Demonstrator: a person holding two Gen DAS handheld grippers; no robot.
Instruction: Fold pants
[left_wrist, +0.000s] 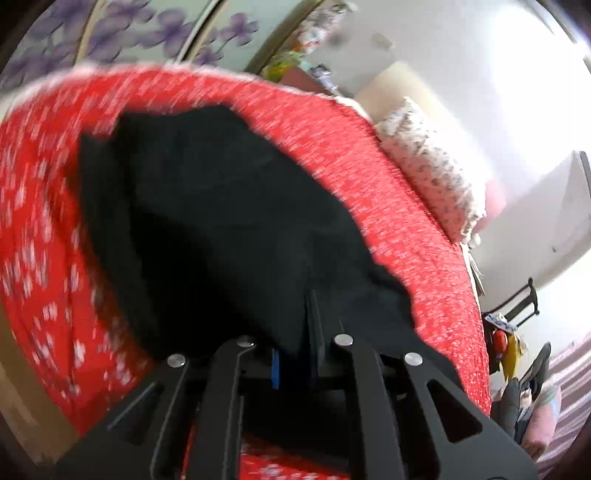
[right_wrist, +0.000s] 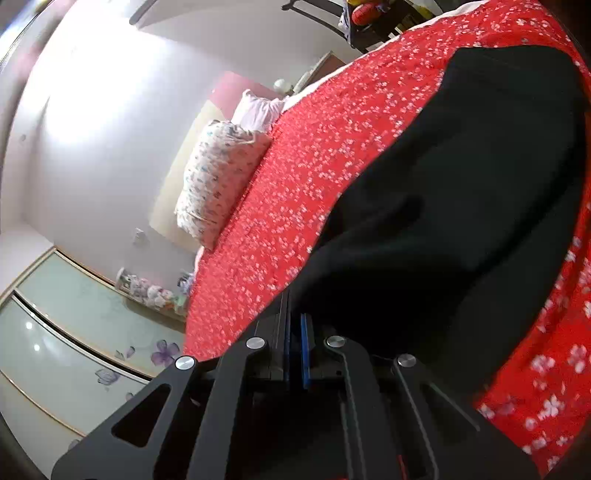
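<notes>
Carrying the black pants (left_wrist: 221, 221) over the red bedspread (left_wrist: 406, 221), each hand-held gripper, left (left_wrist: 295, 332) and right (right_wrist: 295, 317), seemingly pinched on cloth, should likely travel level together so the fold lands square.

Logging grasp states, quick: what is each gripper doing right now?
Left gripper: shut on the black pants.
Right gripper: shut on the black pants.
</notes>
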